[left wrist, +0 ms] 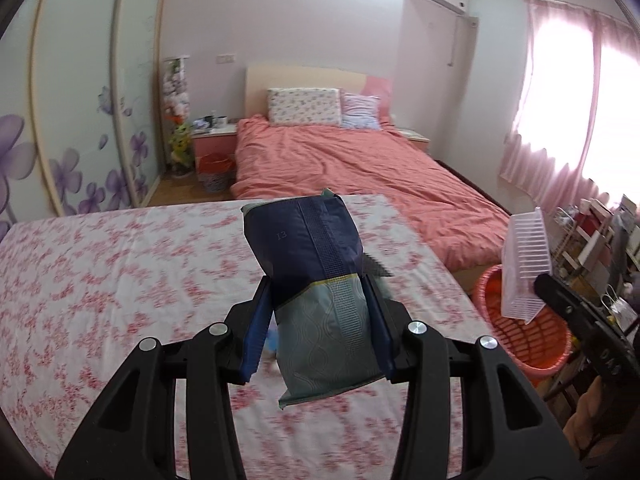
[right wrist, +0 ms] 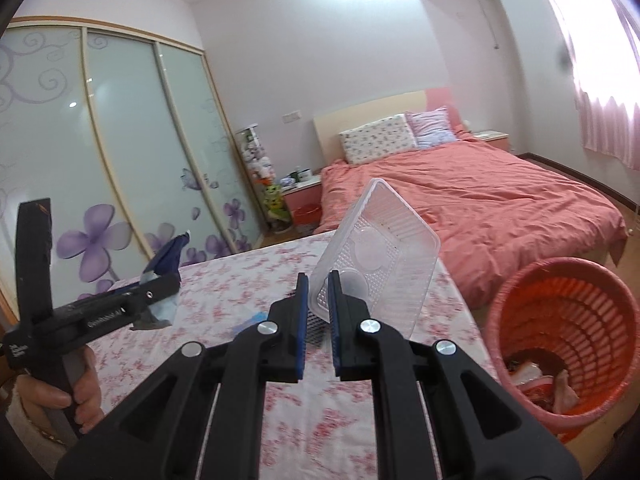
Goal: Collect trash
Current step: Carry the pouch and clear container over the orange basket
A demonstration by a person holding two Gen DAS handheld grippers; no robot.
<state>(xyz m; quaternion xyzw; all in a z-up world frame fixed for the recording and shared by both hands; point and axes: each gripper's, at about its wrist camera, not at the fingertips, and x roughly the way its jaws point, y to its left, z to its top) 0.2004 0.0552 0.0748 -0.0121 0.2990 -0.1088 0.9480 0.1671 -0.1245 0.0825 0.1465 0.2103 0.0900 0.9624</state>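
My left gripper [left wrist: 318,296] is shut on a dark blue and grey-green snack bag [left wrist: 308,256], held above the floral-cloth table [left wrist: 100,280]. The bag also shows in the right wrist view [right wrist: 168,260], with the left gripper [right wrist: 160,286] at the left. My right gripper [right wrist: 319,296] is shut on the edge of a clear plastic tray [right wrist: 376,256], held over the table's right side. In the left wrist view the tray [left wrist: 526,264] hangs above the orange trash basket [left wrist: 520,336], which stands on the floor right of the table [right wrist: 568,320] and holds some trash.
A bed with a salmon cover [left wrist: 360,168] lies beyond the table. A small blue scrap [right wrist: 250,320] and a black mesh piece [right wrist: 314,326] lie on the table. A cluttered shelf [left wrist: 592,240] is at the far right. A wardrobe with flower doors [right wrist: 120,160] lines the left.
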